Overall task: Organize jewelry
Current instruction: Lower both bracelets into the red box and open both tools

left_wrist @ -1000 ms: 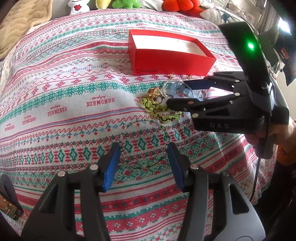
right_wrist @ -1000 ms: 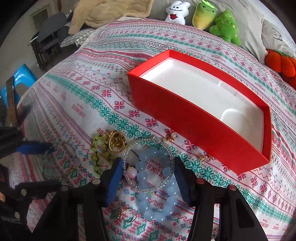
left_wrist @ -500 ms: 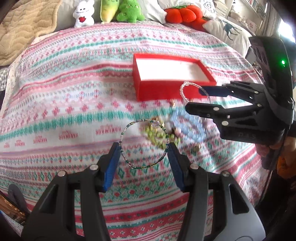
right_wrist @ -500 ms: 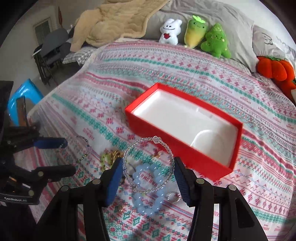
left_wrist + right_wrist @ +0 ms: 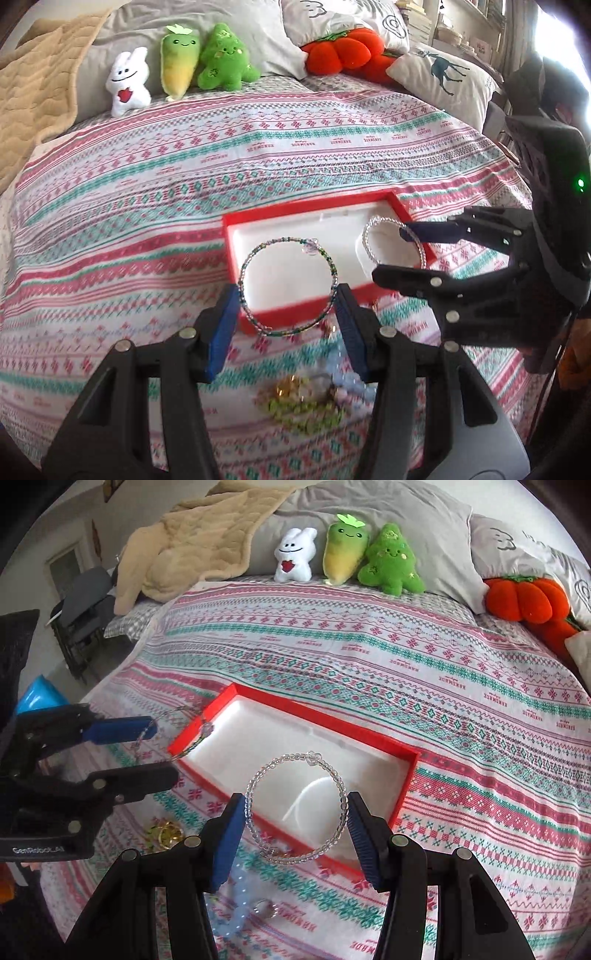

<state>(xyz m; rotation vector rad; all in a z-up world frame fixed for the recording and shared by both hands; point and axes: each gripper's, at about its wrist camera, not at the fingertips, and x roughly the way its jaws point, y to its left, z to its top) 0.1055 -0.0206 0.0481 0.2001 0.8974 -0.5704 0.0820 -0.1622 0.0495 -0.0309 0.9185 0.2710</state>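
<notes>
the left gripper (image 5: 287,317) has its two blue pads pressed on the sides of a thin round bracelet of tiny green and clear beads (image 5: 288,286), so it is closed as far as the ring lets it. the ring stands up between the pads, its flat face toward the camera, with a small clear charm at the top. it hangs in the air over the near left part of the red box (image 5: 236,221)

the right gripper (image 5: 297,825) grips a clear bead bracelet (image 5: 297,808) the same way, pads on both sides of the ring. this ring also stands up, with a little heart knot at the top, and hangs over the near edge of the box. in the left view it shows as a small shiny ring (image 5: 393,242) above the right end of the box

the box is a long flat rectangle with red card walls and a smooth white inside. its long side runs left to right in the left view

on the knitted-look red, green and white bed cover (image 5: 147,184) lie a chunky pale blue bead bracelet (image 5: 236,904), a small silver ring (image 5: 265,908), lumpy green beads (image 5: 303,410) and gold rings (image 5: 164,830), all a bit blurry

a second ago both bracelets lay flat on the cover and the grippers were low beside the pile. now both rings are lifted up and carried over the box
</notes>
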